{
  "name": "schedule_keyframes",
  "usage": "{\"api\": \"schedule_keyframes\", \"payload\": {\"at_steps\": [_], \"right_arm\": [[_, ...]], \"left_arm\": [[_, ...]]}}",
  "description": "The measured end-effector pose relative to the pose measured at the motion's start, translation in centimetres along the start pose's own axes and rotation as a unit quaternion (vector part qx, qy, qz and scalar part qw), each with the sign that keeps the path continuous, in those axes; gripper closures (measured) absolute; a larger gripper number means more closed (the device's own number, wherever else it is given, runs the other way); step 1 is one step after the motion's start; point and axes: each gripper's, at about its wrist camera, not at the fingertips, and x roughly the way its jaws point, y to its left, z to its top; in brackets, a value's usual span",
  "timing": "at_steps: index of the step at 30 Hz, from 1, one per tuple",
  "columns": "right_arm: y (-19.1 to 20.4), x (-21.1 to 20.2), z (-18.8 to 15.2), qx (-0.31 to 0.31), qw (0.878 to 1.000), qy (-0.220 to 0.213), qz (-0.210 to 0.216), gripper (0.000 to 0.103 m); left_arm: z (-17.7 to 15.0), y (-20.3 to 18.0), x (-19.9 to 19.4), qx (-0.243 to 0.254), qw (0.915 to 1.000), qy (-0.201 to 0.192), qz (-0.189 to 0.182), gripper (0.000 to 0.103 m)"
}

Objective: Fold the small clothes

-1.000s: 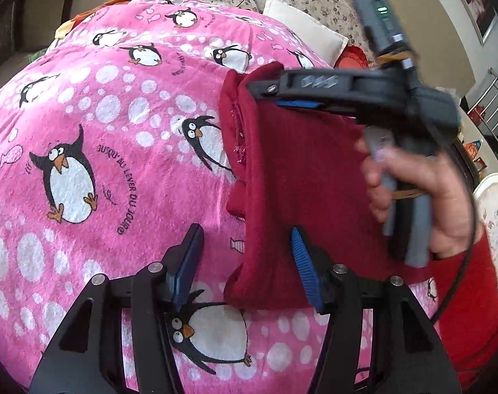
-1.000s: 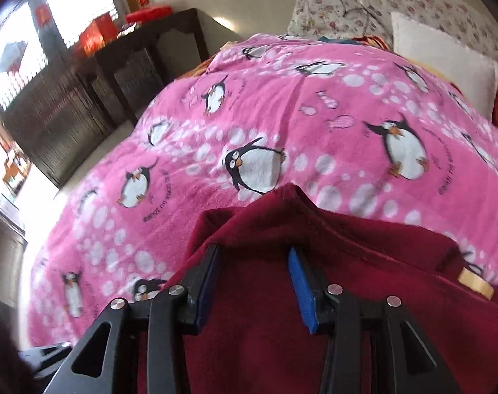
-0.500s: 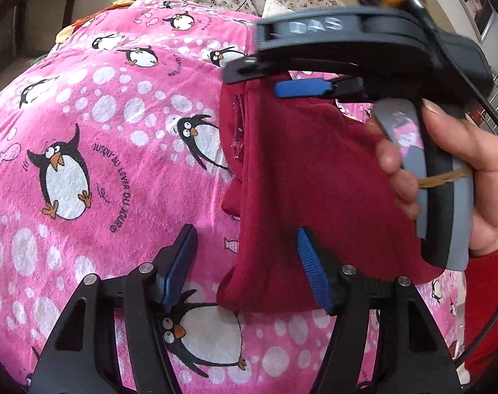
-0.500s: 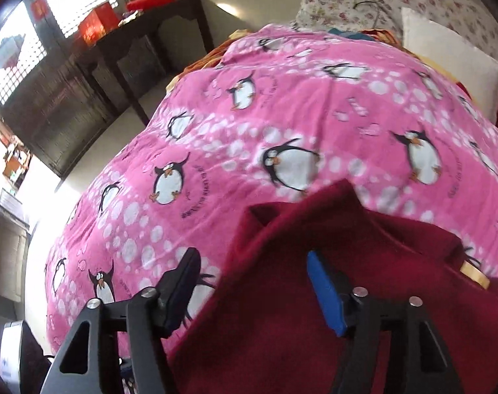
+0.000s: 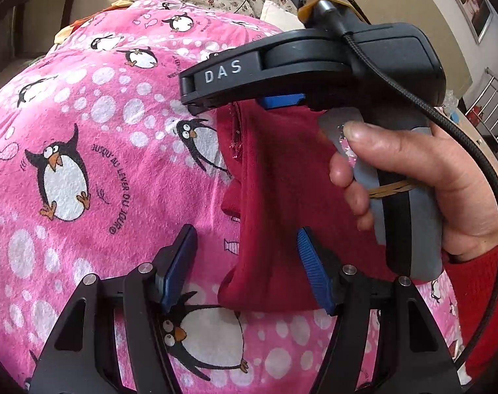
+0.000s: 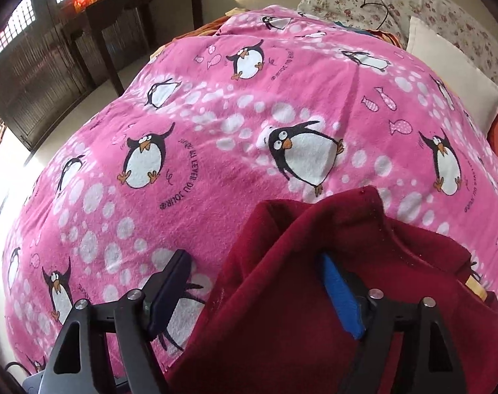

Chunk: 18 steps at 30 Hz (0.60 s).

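Observation:
A folded dark red garment point(image 5: 275, 203) lies on the pink penguin blanket point(image 5: 94, 138). My left gripper point(image 5: 245, 269) is open over the garment's near left corner, its fingers either side of the edge. My right gripper point(image 6: 255, 292) is open and hovers over the garment's point(image 6: 314, 282) far left edge; its right pad is over the cloth and its left pad over the blanket point(image 6: 216, 124). In the left wrist view the right gripper's body point(image 5: 314, 65) is held in a hand above the garment's far end.
A white pillow point(image 6: 446, 65) and floral bedding point(image 6: 380, 3) lie at the head of the bed. A dark wooden table point(image 6: 144, 23) stands beyond the bed's left side. A metal rack point(image 5: 491, 105) stands at the right.
My right gripper has opened, letting go of the garment's edge, and risen toward the left. The garment has settled flat. My left gripper stays open at the near corner.

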Motion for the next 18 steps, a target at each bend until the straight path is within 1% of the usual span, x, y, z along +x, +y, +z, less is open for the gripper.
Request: {"api": "schedule_keyframes", "payload": {"at_steps": [1, 2, 3, 4, 6, 8, 10, 11, 13, 14, 15, 16, 17, 18], "right_arm": [[0.0, -0.3, -0.2, -0.002, 1.000, -0.005, -0.010, 0.050], [-0.4, -0.4, -0.2, -0.008, 1.000, -0.013, -0.020, 0.051], [-0.7, -0.7, -0.4, -0.008, 1.000, -0.018, -0.009, 0.057], [-1.0, -1.0, -0.6, -0.004, 1.000, -0.023, 0.003, 0.066], [-1.8, -2.3, -0.9, 0.003, 0.999, -0.040, 0.034, 0.076], [-2.7, -4.0, -1.4, 0.014, 0.996, -0.063, 0.057, 0.079], [-3.6, -5.4, -1.8, 0.020, 0.994, -0.079, 0.078, 0.081], [-4.2, -6.5, -2.2, 0.026, 0.992, -0.089, 0.088, 0.082], [-4.9, -7.6, -2.7, 0.034, 0.989, -0.103, 0.101, 0.083], [-5.5, -8.4, -3.1, 0.038, 0.986, -0.117, 0.108, 0.083], [-5.6, -9.0, -3.4, 0.039, 0.985, -0.128, 0.112, 0.084], [-5.8, -9.7, -3.8, 0.039, 0.982, -0.142, 0.115, 0.084], [-6.4, -10.5, -4.3, 0.042, 0.980, -0.155, 0.119, 0.084], [-6.6, -11.0, -4.7, 0.046, 0.978, -0.164, 0.124, 0.084]], "left_arm": [[0.0, -0.1, 0.0, 0.000, 1.0000, 0.000, 0.000, 0.039], [0.0, -0.1, -0.1, 0.000, 1.0000, -0.001, 0.000, 0.039], [0.0, -0.1, -0.1, -0.001, 1.0000, -0.004, -0.002, 0.039], [-0.1, -0.1, -0.1, -0.002, 1.0000, -0.006, -0.003, 0.038], [-0.2, 0.0, -0.2, -0.003, 1.0000, -0.008, -0.004, 0.038], [-0.2, -0.2, -0.2, -0.003, 1.0000, -0.006, -0.002, 0.036], [0.0, -0.4, -0.2, -0.008, 0.9999, -0.003, -0.007, 0.028], [0.0, -0.6, -0.1, -0.011, 0.9999, -0.004, -0.009, 0.026], [0.1, -1.0, 0.0, -0.018, 0.9997, -0.013, -0.014, 0.026], [0.1, -1.3, 0.0, -0.019, 0.9993, -0.017, -0.027, 0.026], [0.2, -1.6, 0.0, -0.020, 0.9988, -0.015, -0.042, 0.034], [0.3, -2.2, 0.1, -0.021, 0.9978, -0.004, -0.063, 0.046], [0.4, -2.6, 0.1, -0.019, 0.9975, 0.000, -0.067, 0.048], [0.5, -3.4, -0.2, -0.010, 0.9976, -0.005, -0.068, 0.053]]}}
